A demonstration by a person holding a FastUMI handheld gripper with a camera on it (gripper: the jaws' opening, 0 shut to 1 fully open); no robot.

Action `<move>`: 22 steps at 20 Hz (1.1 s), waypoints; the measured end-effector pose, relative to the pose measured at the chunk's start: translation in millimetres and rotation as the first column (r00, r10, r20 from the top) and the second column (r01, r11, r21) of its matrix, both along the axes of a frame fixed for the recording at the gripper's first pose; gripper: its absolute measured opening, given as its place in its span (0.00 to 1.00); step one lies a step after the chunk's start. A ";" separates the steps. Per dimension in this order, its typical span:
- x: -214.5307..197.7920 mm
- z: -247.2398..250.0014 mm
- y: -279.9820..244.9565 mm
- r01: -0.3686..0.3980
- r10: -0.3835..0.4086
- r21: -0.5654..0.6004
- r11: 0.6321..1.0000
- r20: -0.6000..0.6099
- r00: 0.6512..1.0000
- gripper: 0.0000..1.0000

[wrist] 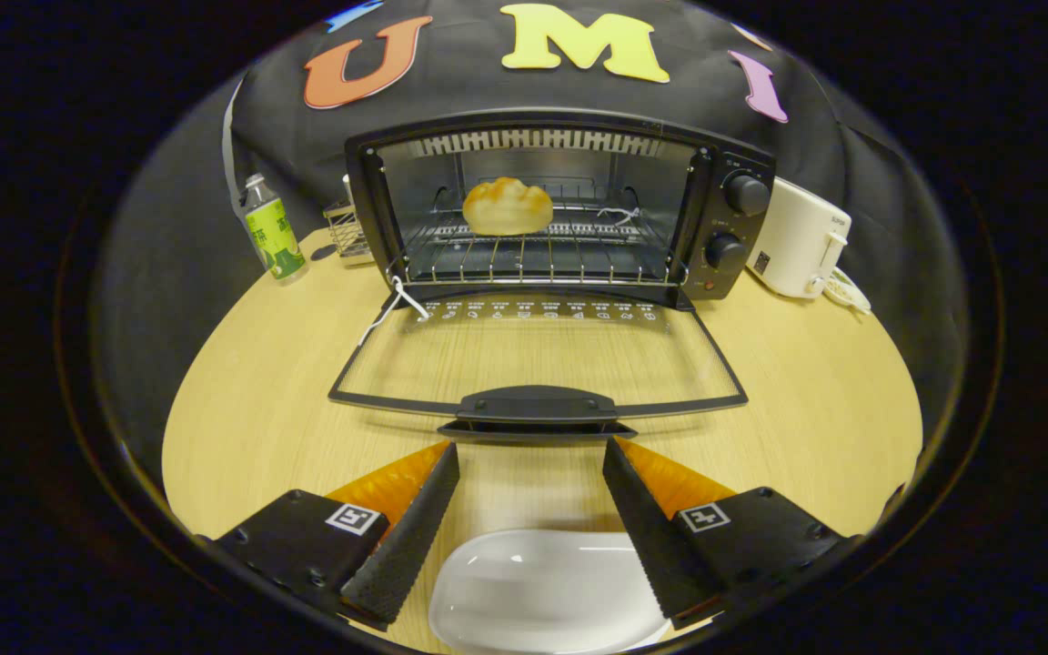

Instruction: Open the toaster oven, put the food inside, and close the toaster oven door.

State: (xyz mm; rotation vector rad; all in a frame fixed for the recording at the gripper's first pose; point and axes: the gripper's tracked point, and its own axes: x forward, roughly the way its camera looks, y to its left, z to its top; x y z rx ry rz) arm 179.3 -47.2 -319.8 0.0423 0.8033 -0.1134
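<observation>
A black toaster oven [560, 205] stands at the back of the round wooden table [251, 400]. Its glass door [538, 359] lies folded down flat toward me, with the door handle [538, 407] just ahead of my fingertips. A golden bread roll [507, 206] rests on the wire rack [533, 250] inside the oven. My gripper [531, 448] is open with nothing between its fingers, hovering low over the table. An empty white plate [542, 591] lies below and between the fingers.
A green-labelled bottle [271, 232] stands left of the oven, with a small wire holder [347, 232] beside it. A white toaster [801, 238] sits to the oven's right. A white string [392, 305] hangs at the door's left hinge.
</observation>
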 end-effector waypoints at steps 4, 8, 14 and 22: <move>4.6 2.4 -1.9 0.011 -0.011 -0.007 1.000 0.010 1.000 1.00; 10.4 7.6 -2.4 0.022 -0.020 -0.033 0.999 0.042 0.999 1.00; 11.7 33.1 -1.4 0.032 -0.024 -0.069 0.997 0.111 0.993 1.00; 30.4 80.8 -1.9 0.010 0.017 -0.130 0.991 0.206 0.978 1.00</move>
